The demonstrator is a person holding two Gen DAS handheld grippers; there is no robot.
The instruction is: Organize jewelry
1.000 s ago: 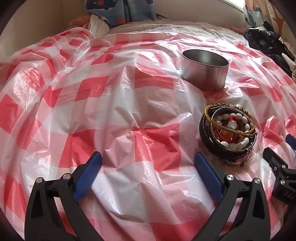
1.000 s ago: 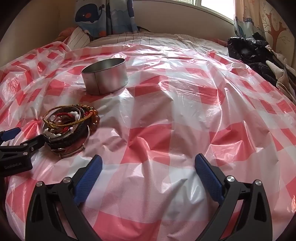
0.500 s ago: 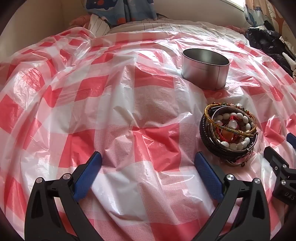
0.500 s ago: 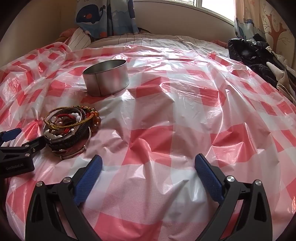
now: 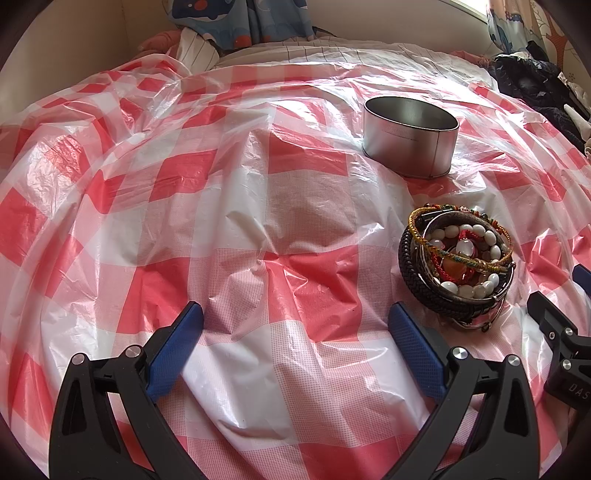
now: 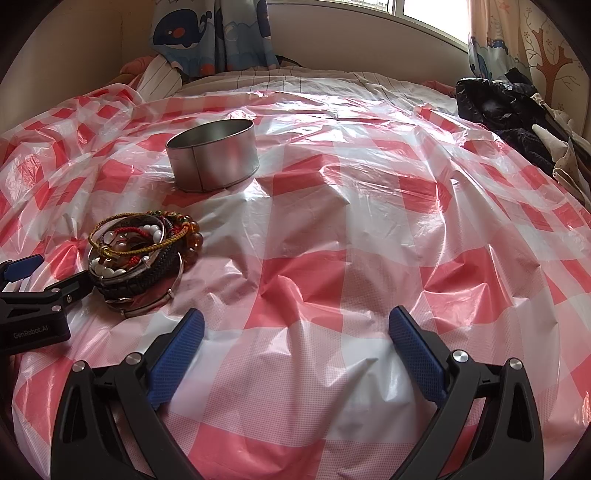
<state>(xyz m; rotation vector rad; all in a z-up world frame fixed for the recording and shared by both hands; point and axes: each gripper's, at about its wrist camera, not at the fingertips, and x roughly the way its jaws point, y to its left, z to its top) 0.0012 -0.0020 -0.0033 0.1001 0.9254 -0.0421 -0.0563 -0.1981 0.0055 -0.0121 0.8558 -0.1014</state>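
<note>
On a bed draped with a crinkled red-and-white checked plastic sheet (image 5: 229,206), a heap of bracelets (image 5: 458,264) lies just right of the left gripper (image 5: 295,317), whose blue-padded fingers (image 5: 173,347) are spread wide with nothing between them. The heap mixes white beads, red and gold cords, a black braided band and metal bangles, all stacked together. Beyond it, apart from the pile, stands a round metal tin (image 5: 410,134), uncovered and upright. From the right wrist view, the right gripper (image 6: 295,317) also hovers over bare sheet with its jaws wide apart and empty, the bracelets (image 6: 142,249) lying off to its left and the tin (image 6: 214,155) farther back. Dark clothing (image 6: 506,110) is bunched at the right edge of the bed beneath patterned curtains (image 6: 207,33).
</note>
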